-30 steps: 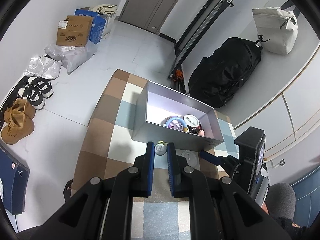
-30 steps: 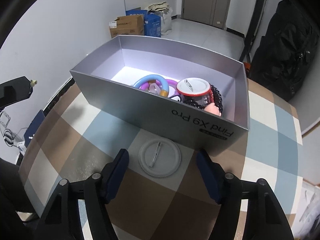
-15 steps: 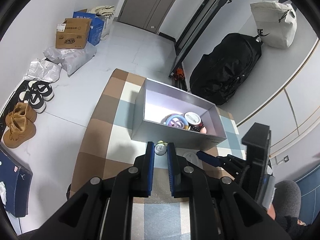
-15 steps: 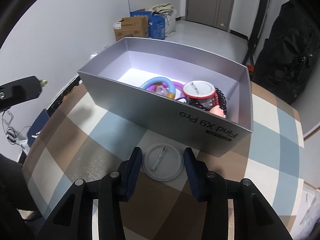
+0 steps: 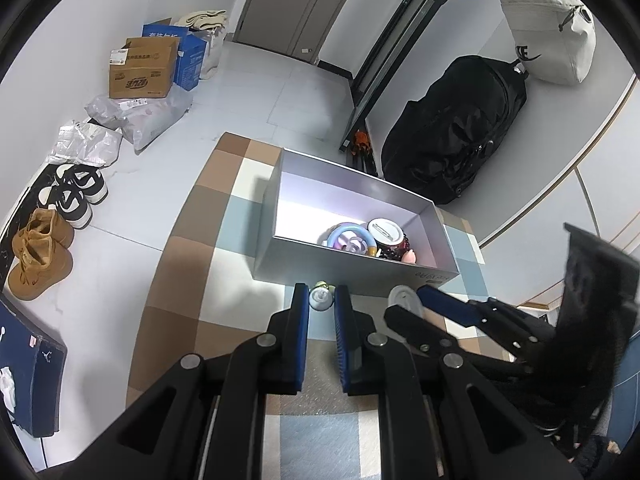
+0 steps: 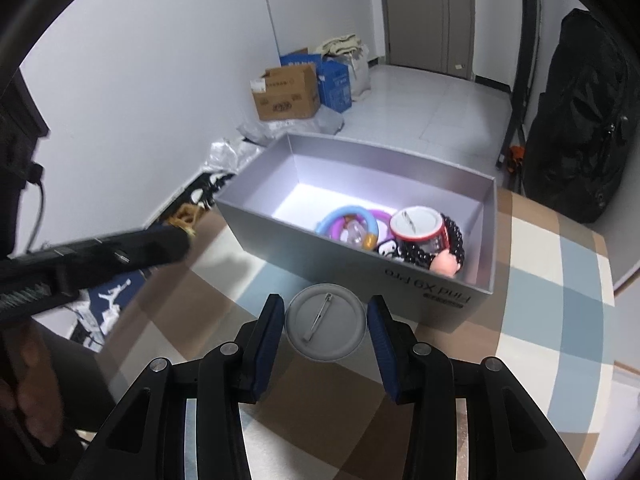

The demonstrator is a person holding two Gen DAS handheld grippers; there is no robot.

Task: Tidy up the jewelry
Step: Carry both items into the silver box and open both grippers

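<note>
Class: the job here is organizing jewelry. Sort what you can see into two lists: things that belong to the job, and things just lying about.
Part of the job:
silver box
round pin badge
right gripper
small charm
left gripper
beaded bracelet

Lying about:
cardboard box
black bag
shoes

A home entryway is indicated: shoes are lined along the wall, cardboard boxes are stacked near a door, and bags are leaned nearby.

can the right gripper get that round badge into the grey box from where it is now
Probably yes. The right gripper is shut on the round badge, just in front of the grey box. The box is open-topped with bare floor on its left side, and nothing stands between.
</note>
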